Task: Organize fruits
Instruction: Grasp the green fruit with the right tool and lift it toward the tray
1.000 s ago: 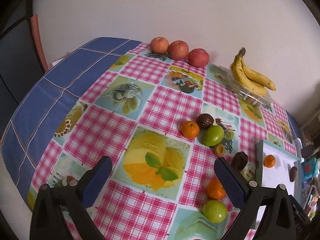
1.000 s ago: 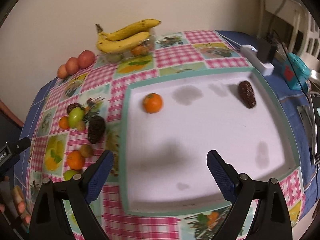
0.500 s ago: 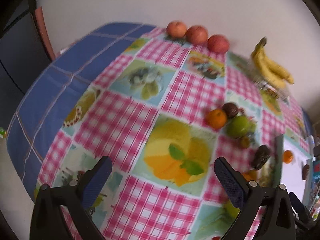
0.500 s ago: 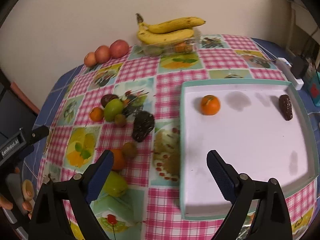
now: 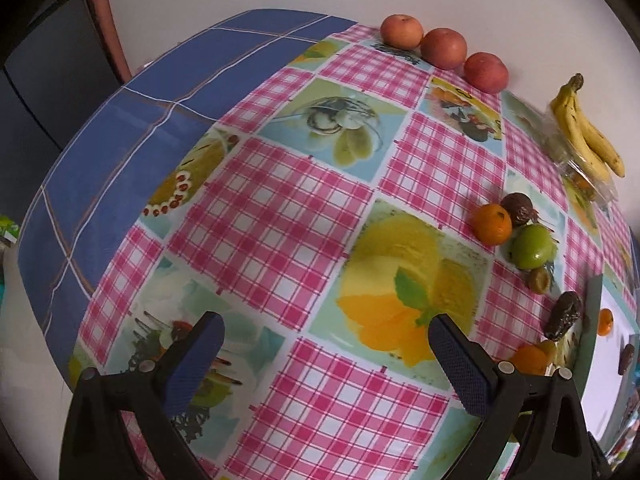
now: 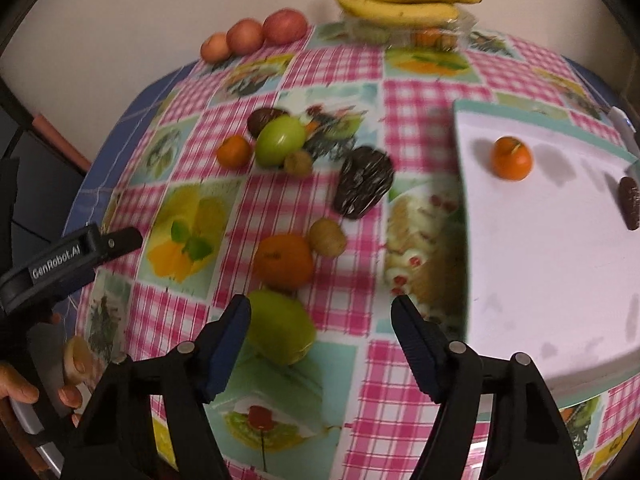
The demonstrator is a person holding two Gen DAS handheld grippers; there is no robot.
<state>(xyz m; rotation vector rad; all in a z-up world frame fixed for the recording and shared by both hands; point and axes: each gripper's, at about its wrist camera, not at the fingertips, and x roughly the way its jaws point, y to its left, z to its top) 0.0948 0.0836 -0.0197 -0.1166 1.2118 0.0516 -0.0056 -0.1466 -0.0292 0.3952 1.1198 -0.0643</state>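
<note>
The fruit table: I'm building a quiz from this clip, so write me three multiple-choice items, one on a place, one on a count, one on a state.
1. Where do the bananas lie?
A. on the white tray
B. on a clear plastic box by the wall
C. between the right gripper's fingers

2. How many things lie on the white tray?
A. none
B. two
C. five

3. How does the left gripper stand?
A. open, nothing between its fingers
B. shut on an orange
C. shut on a banana

Key: 1 B, the bunch rests on the clear plastic box at the wall. 2 B, only an orange and a dark fruit lie there. 3 A, its fingers stand wide apart over bare tablecloth.
</note>
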